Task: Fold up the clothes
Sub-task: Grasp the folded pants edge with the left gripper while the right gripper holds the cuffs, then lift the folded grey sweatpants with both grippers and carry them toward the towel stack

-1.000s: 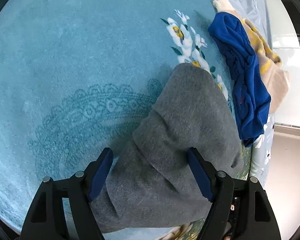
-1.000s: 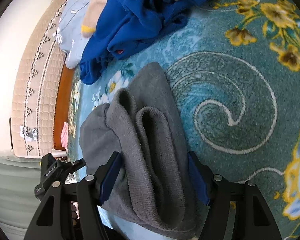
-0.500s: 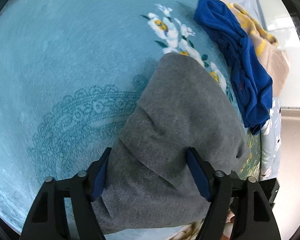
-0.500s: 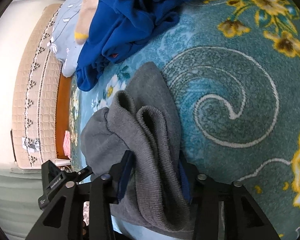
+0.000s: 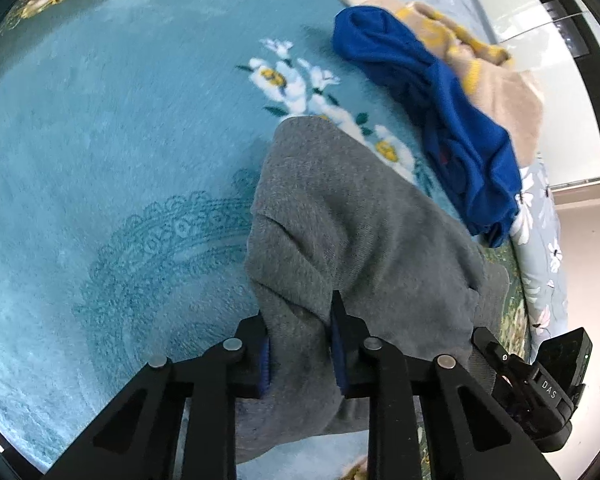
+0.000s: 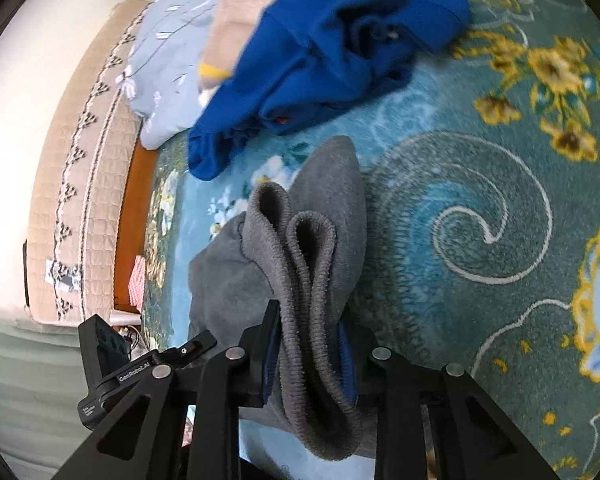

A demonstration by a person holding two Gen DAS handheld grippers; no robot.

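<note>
Gray sweater (image 5: 364, 216) lies bunched on a teal flowered blanket (image 5: 100, 140), near the blanket's edge, and both tools are clamped onto it. Left gripper (image 5: 300, 340): its jaws are pinched tight on a gathered fold at the near end of the gray fabric, and the cloth creases upward from the blue pads. The rest of the garment spreads away from the jaws across the blanket toward a printed cluster of white flowers (image 5: 300, 84). Right gripper (image 6: 308, 356): its jaws are squeezed onto a stack of folded layers, and the ribbed hem (image 6: 300, 240) stands up in two loops just beyond the pads. The other tool's black body shows at the lower left of the right wrist view. Farther right on the blanket, a blue garment (image 5: 452, 120) lies crumpled, just beyond the gray fabric. A beige knit with yellow trim (image 5: 496, 80) rests against the blue garment's far side.
</note>
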